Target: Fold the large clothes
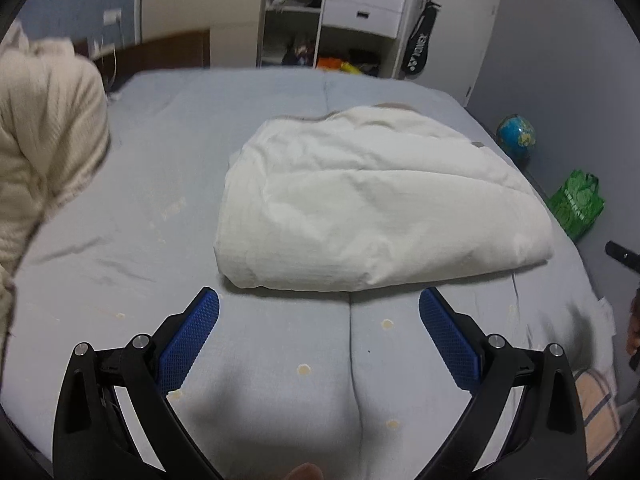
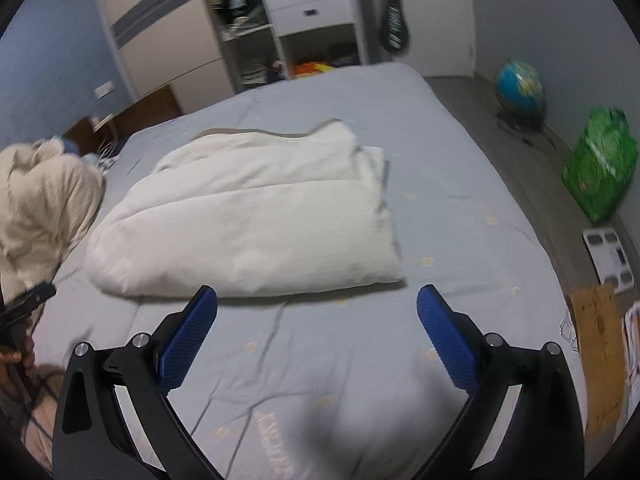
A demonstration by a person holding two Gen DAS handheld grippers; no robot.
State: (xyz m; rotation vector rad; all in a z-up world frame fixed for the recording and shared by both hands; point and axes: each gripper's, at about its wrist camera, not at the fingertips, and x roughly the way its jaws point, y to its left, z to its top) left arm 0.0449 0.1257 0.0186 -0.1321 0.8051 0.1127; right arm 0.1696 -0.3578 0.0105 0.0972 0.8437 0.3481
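A white garment (image 1: 372, 204) lies folded into a thick bundle on the light blue bed (image 1: 160, 184). In the right wrist view the same white garment (image 2: 248, 216) sits left of centre on the bed (image 2: 440, 184). My left gripper (image 1: 319, 300) hovers open just short of the bundle's near edge, nothing between its blue pads. My right gripper (image 2: 317, 298) is open too, held above the sheet in front of the bundle's near right corner. The left gripper's tip (image 2: 36, 294) shows at the left edge of the right wrist view.
A cream knitted blanket (image 1: 44, 136) is heaped at the bed's left side, also seen as the cream blanket (image 2: 44, 204). A wardrobe with white drawers (image 1: 364, 0) stands behind the bed. On the floor to the right are a globe (image 2: 520, 88), a green bag (image 2: 600, 164) and a scale (image 2: 610, 256).
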